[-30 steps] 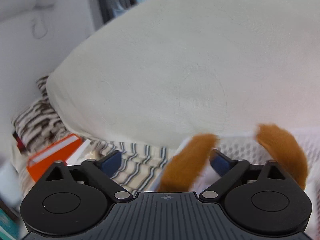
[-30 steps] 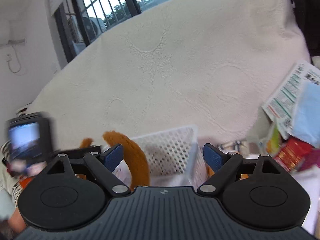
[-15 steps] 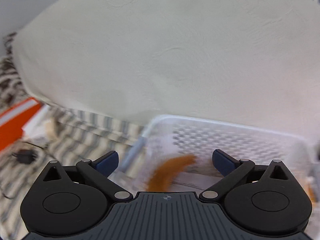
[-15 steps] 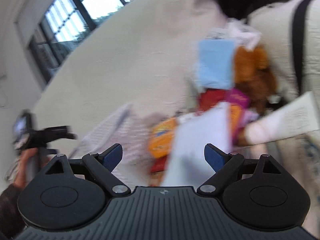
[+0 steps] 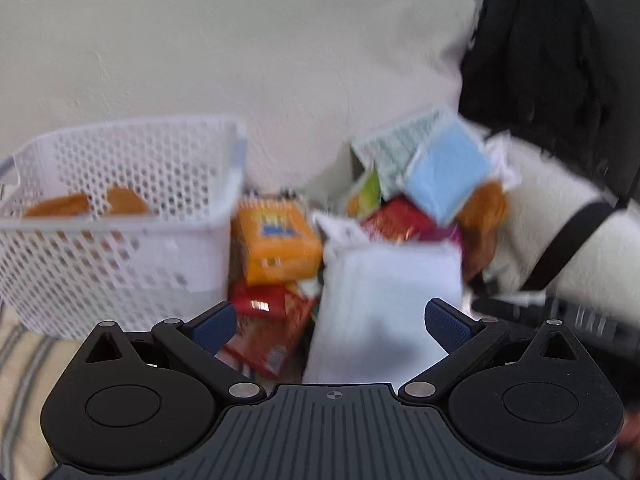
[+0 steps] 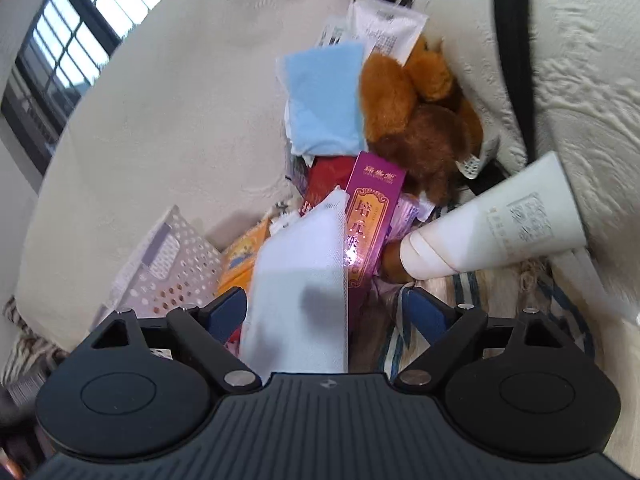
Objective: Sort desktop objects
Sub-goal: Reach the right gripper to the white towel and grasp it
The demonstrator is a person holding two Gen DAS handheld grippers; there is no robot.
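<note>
Between my right tongs [image 6: 324, 312], spread wide and gripping nothing, stands a white soft pack [image 6: 300, 288]: light, squashy, best pinched across its flat sides. My left tongs [image 5: 328, 320] gape too, empty. Beyond, blurred clutter hides its base; the basket [image 5: 120, 216] sits further left.

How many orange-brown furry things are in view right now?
2. One lies inside the white basket, showing as orange humps; one plush sits in the pile beside the blue cloth. More may be buried.
</note>
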